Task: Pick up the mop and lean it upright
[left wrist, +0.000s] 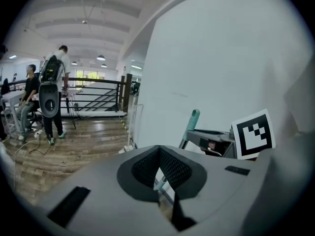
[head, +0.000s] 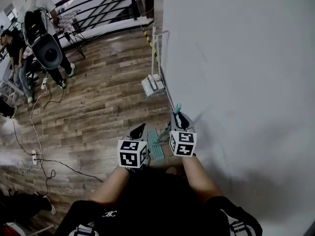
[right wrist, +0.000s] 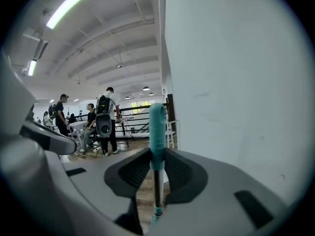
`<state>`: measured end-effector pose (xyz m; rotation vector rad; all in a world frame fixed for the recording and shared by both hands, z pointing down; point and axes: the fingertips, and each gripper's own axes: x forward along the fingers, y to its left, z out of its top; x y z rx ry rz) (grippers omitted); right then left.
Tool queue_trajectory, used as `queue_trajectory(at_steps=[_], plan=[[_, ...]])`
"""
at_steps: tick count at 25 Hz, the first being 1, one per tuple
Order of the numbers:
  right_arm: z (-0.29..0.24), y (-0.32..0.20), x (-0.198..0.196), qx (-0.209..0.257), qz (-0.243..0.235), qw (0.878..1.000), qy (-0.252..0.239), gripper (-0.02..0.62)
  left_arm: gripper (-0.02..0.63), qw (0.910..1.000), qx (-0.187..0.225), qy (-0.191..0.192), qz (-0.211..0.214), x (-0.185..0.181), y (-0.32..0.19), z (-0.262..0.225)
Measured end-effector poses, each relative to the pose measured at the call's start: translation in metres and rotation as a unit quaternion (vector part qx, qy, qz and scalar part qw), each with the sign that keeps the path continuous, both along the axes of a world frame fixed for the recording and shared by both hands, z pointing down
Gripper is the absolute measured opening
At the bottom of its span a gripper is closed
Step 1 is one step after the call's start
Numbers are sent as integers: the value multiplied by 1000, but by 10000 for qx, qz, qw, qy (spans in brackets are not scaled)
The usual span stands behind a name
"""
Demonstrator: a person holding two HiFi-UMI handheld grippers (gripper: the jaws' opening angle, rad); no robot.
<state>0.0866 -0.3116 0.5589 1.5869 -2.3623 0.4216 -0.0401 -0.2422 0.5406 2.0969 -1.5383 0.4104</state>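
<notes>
Though right hand-held gripper clamped on mop handle, left hand-held gripper seemingly closed.

Head view: mop head partly hidden behind left gripper and right gripper; shaft mostly covered by the latter. Right gripper view: mop head concealed beneath gripper body. Operator's body cut off at bottom edge.

Our clothing and the two grey grippers we carry

We wear a black short-sleeved top with a small white logo low on the front. The left gripper and right gripper have smooth grey shells, with dark ribbed pads lining the jaws. Each bears a white cube printed with black square markers.
</notes>
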Motion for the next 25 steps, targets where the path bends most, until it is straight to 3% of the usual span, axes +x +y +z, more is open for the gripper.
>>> queue_trajectory(at_steps=[8,13,17,25], plan=[[6,-1,-39,89,-427,9990,81,101,-3,9997,4,-69,-240,-25,1,9],[11,-7,-44,86,-468,9988,87,101,-3,9990,178,-335,-234,-31,-6,9],[11,-13,-44,92,-486,9987,100,101,-3,9998,83,-32,-179,-26,-13,9],[8,-25,-42,52,-424,9990,105,101,-3,9999,48,-69,-115,-26,-27,6]])
